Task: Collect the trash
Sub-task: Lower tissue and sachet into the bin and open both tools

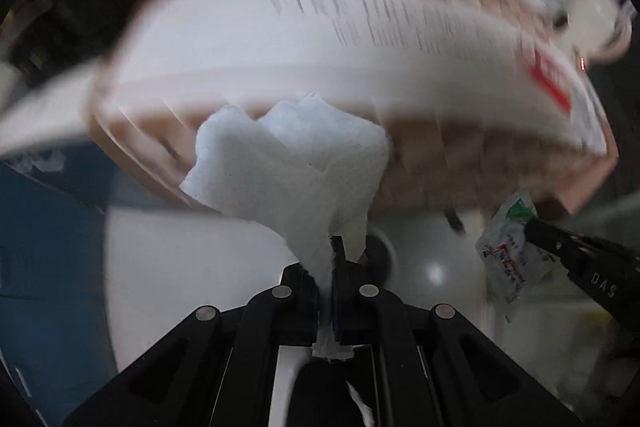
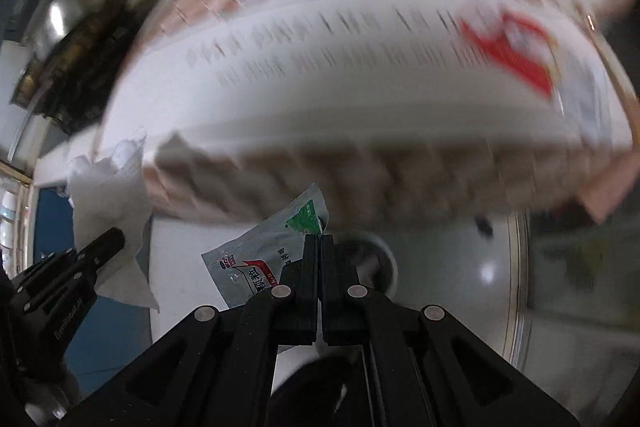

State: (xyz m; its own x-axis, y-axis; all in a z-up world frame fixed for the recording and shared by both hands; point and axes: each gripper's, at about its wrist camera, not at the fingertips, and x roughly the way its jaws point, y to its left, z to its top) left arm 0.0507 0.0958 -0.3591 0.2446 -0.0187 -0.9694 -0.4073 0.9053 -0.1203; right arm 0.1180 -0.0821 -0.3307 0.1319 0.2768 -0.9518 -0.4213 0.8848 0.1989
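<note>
Looming white box [image 2: 360,75] beyond gripper [image 2: 319,241]

tissue [image 1: 288,163] left of sachet [image 1: 508,259], printed sheet [image 1: 320,39] behind

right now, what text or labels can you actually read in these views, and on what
"DAS" on the right gripper, seen from the left wrist view.
"颗粒" on the sachet that it pinches; the smaller print there is too small to read.
Embossed lettering on the left gripper body: too small to read.
Rows of print and a red logo on the white sheet: blurred, unreadable.
The tissue bears none.
</note>
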